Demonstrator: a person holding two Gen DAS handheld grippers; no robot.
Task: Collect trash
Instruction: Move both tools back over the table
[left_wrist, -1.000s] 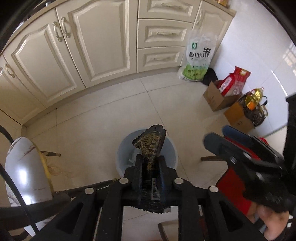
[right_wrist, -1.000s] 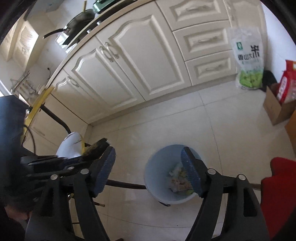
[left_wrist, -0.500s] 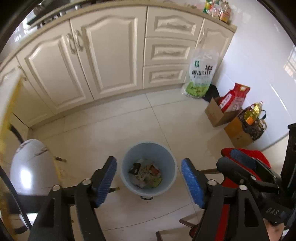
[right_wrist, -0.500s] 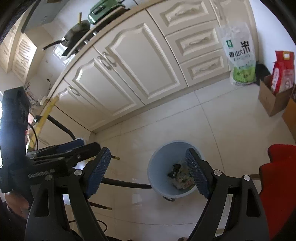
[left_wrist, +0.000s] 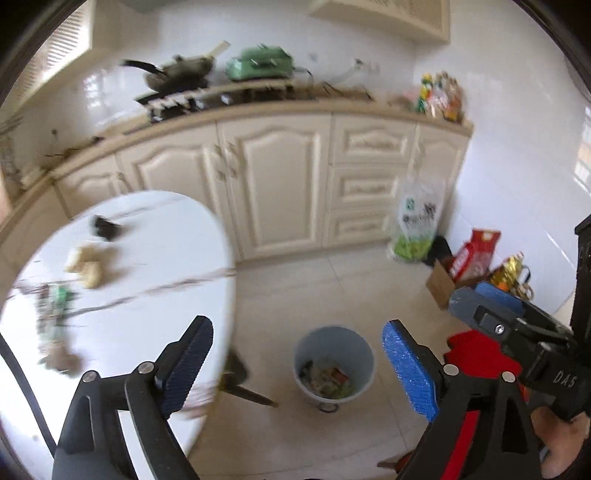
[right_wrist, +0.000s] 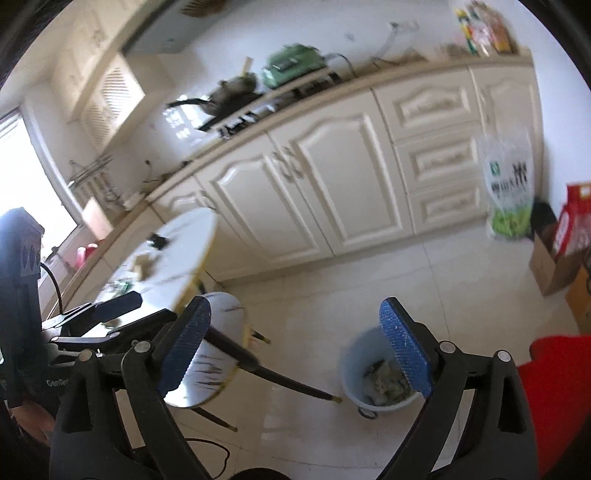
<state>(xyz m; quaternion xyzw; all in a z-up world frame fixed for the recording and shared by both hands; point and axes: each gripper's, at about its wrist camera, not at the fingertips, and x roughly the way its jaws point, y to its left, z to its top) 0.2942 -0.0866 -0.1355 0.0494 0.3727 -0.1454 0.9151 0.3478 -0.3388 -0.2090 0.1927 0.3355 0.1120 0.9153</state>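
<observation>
Trash (left_wrist: 86, 264) left on the white marble-look table (left_wrist: 159, 266) at far left: about 4 blurred pieces, namely a dark lump at the far side, pale crumpled wads mid-table, a green-printed wrapper and a brownish scrap near the near edge. All thin, crinkly, light stuff by the look of it; details lost to blur. Seen again, small, on the same tabletop in the right wrist view.

Near the table edge, left gripper (left_wrist: 297, 365), jaws opening and nothing between them, ribbed blue pads facing each other across bare floor tile.

Between those pads, further off on the floor, pale blue round plastic bin (left_wrist: 333, 363), smooth-walled and tapered, already part full of mixed wrappers in green, red and white. Judged from that: some of the job done, table pieces still to fetch, so roughly midway at best.

Further right, right gripper (right_wrist: 295, 350), likewise opening and holding nothing, black frame, textured blue pads. Bin (right_wrist: 380, 373) partly behind its right pad in that view, with a second small marbled round top on dark tapered legs to its left.

At far right, against the tiled wall, a glossy green-and-white rice bag (left_wrist: 417, 229), open cardboard boxes and a red packet; not clearly trash, probably to be left alone.
</observation>
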